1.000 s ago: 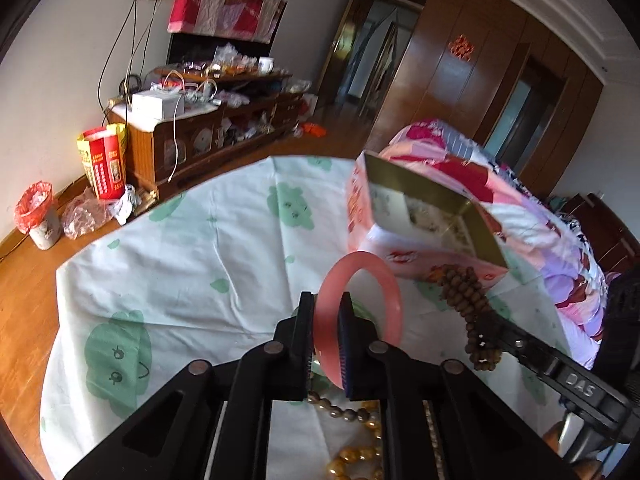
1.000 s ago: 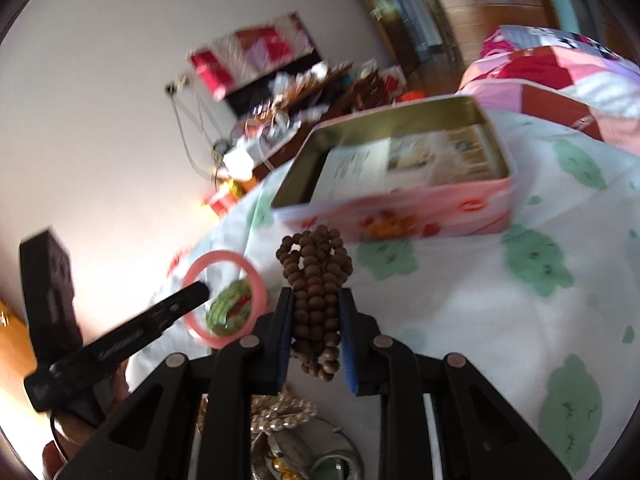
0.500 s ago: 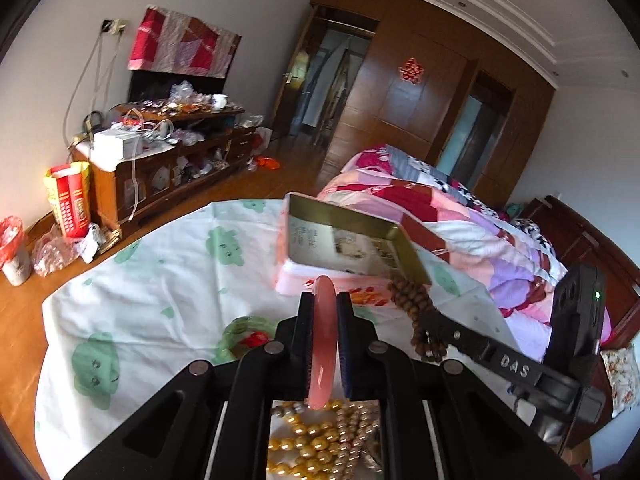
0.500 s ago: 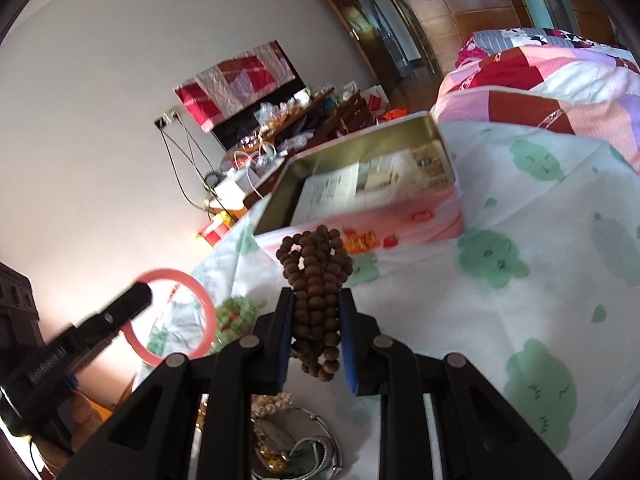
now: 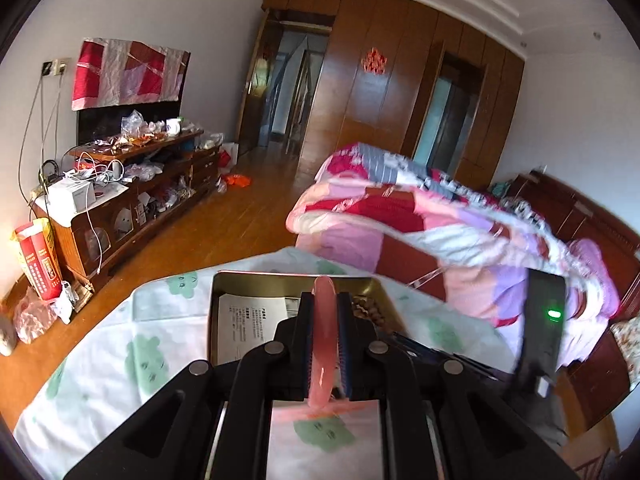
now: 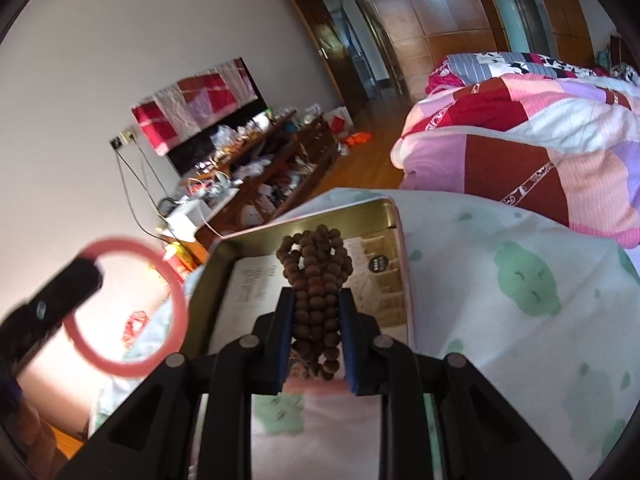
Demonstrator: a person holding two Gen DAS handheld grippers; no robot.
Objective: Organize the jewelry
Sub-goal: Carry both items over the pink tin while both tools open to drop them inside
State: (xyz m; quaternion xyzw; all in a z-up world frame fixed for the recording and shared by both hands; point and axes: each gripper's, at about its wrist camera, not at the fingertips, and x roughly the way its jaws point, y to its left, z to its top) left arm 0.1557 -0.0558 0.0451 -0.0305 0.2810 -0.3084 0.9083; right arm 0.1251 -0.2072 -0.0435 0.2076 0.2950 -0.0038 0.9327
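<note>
My left gripper is shut on a pink bangle, seen edge-on and hanging over the open gold-lined tin box. In the right wrist view that pink bangle shows as a ring at the left, beside the tin box, with the left gripper's fingers clamped on it. My right gripper is shut on a bundle of brown wooden beads, held above the box's printed paper lining. The beads peek out just right of the left fingers.
The box sits on a white cloth with green cloud prints. A patchwork quilt on a bed lies beyond to the right. A cluttered wooden TV cabinet stands along the left wall. Wooden floor lies between them.
Both grippers have moved forward and up, from the loose jewelry near the table's front to over the open tin box. The bangle has turned edge-on in the left view.
</note>
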